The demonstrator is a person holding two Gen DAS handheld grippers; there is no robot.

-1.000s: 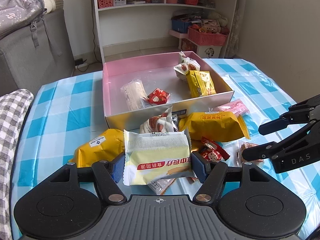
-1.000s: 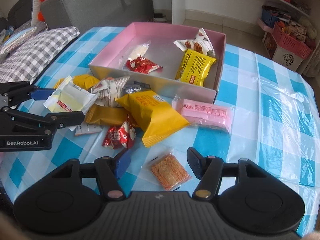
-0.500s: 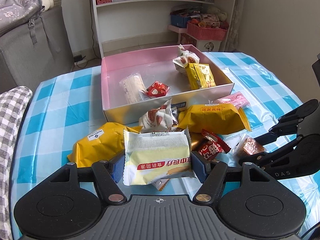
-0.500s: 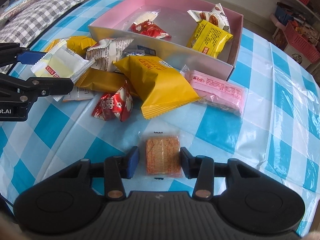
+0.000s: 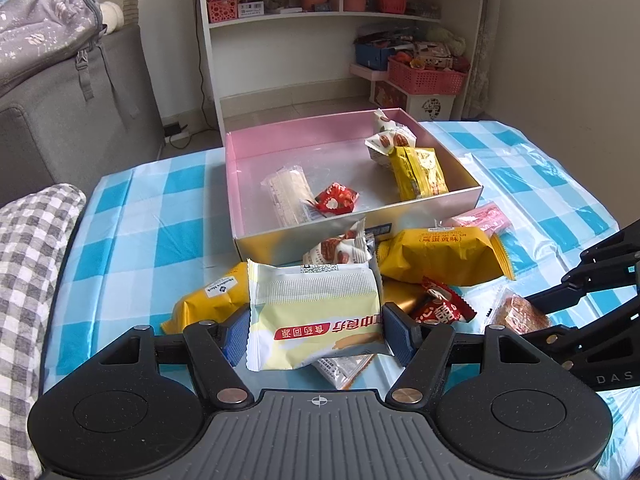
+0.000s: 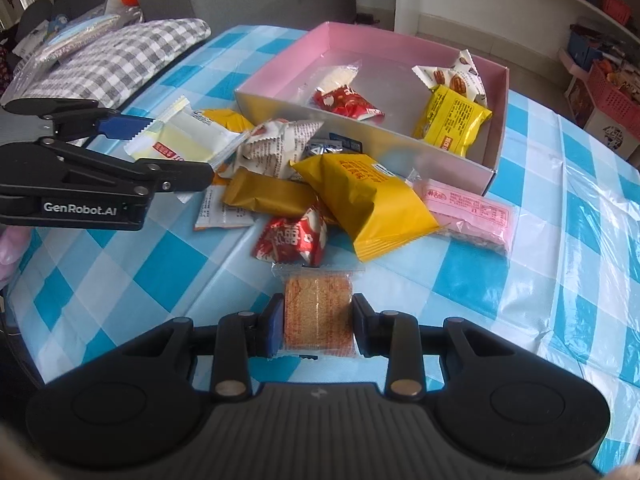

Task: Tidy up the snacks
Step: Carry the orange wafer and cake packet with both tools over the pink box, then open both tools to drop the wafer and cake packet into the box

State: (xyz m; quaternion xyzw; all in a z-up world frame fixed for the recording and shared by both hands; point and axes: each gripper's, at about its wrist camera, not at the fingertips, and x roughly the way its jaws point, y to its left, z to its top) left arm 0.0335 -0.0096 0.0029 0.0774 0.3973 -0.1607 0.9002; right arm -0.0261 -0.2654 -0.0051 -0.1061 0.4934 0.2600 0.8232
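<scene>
**Both grippers clamped on snack packets beside the pink box**

At the left of the blue-and-white checked tablecloth (image 6: 132, 276), the left gripper (image 5: 314, 334) holds a pale yellow biscuit packet (image 5: 316, 320) with a red label; its blue pads press on the packet's two side edges, and the packet is lifted above the pile of snacks. Under and behind it lie a mustard-yellow pack with a white sticker (image 5: 216, 296), a white crinkled nut packet (image 5: 344, 248) and a flat printed sachet (image 5: 344, 368).

In the middle of the pile sit a gold bar wrapper (image 6: 268, 196), a small red candy packet (image 6: 294, 238) and a large yellow pillow pack (image 6: 368, 200) leaning against the near wall of the pink box (image 6: 384, 40). The box stands at the far side of the pile. It holds a clear-wrapped wafer (image 5: 286, 194) and a red packet (image 5: 334, 202) towards its left, and a white nut packet (image 5: 390, 140) with a yellow pack (image 5: 418, 172) in its right corner.

To the right, a pink packet (image 6: 468, 212) lies flat on the cloth just beside the box's near right corner.

Nearest the viewer on the right, the right gripper (image 6: 318, 322) has just been closing, and its jaws now pinch a small clear packet with an orange-brown cracker (image 6: 318, 316) by its two sides. Whether that packet is touching the cloth I cannot tell.
</scene>
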